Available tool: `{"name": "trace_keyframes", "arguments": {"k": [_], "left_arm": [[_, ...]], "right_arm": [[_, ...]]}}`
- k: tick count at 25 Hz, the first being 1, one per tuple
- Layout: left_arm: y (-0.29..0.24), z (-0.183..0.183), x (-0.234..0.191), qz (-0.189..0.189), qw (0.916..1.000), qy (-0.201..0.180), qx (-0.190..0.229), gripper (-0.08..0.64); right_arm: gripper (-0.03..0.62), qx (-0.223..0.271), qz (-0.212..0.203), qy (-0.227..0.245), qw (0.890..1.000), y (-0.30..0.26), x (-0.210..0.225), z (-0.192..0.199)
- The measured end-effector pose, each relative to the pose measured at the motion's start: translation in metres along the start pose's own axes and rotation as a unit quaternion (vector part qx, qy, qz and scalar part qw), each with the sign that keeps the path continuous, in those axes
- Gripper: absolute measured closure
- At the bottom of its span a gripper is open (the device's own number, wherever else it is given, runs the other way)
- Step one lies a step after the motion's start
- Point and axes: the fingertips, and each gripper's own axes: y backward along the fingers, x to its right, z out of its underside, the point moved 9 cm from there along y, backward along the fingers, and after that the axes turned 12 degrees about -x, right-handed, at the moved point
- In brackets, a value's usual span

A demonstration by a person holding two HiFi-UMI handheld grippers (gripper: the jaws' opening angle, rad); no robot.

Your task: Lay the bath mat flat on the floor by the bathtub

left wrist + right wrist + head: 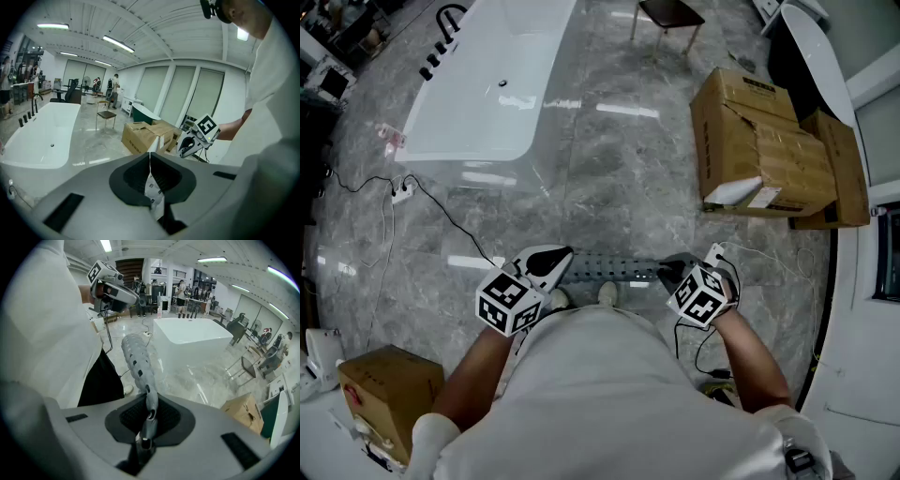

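A grey bath mat point(614, 268) dotted with holes hangs stretched between my two grippers in front of the person's waist, edge-on and above the marble floor. My left gripper point(562, 261) is shut on its left end. In the left gripper view that end shows as a thin pale strip point(152, 185) pinched in the jaws. My right gripper point(667, 272) is shut on the other end. From those jaws the mat point(138, 364) runs off toward the left gripper point(115, 289). The white bathtub point(487, 84) stands ahead and to the left.
Large cardboard boxes point(769, 150) sit on the floor at the right, by a second tub point(811, 47). A chair point(670, 14) stands at the far end. A power strip and black cable point(401, 192) lie left of the bathtub. A small box point(384, 389) is near left.
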Motion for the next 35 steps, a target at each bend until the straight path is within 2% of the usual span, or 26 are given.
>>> {"name": "trace_keyframes", "arguments": {"k": [9, 16, 23, 28, 35], "left_arm": [[-0.014, -0.025, -0.009, -0.023, 0.9995, 0.009, 0.018, 0.541], [-0.026, -0.053, -0.038, -0.008, 0.9995, 0.015, 0.028, 0.541], [-0.053, -0.096, -0.117, 0.025, 0.9995, -0.002, 0.021, 0.541], [-0.057, -0.143, -0.191, 0.053, 0.9983, -0.019, 0.014, 0.543], [-0.06, -0.194, -0.292, 0.063, 0.9967, -0.05, 0.011, 0.541]], "right_arm": [[0.552, 0.005, 0.019, 0.018, 1.0, 0.002, 0.043, -0.009], [0.552, 0.001, 0.027, -0.006, 1.0, -0.008, 0.106, -0.024], [0.551, -0.008, 0.032, -0.034, 0.999, -0.027, 0.192, -0.062], [0.552, -0.021, 0.043, -0.051, 0.998, -0.036, 0.259, -0.112], [0.552, -0.025, 0.076, -0.06, 0.995, -0.052, 0.357, -0.181]]}}
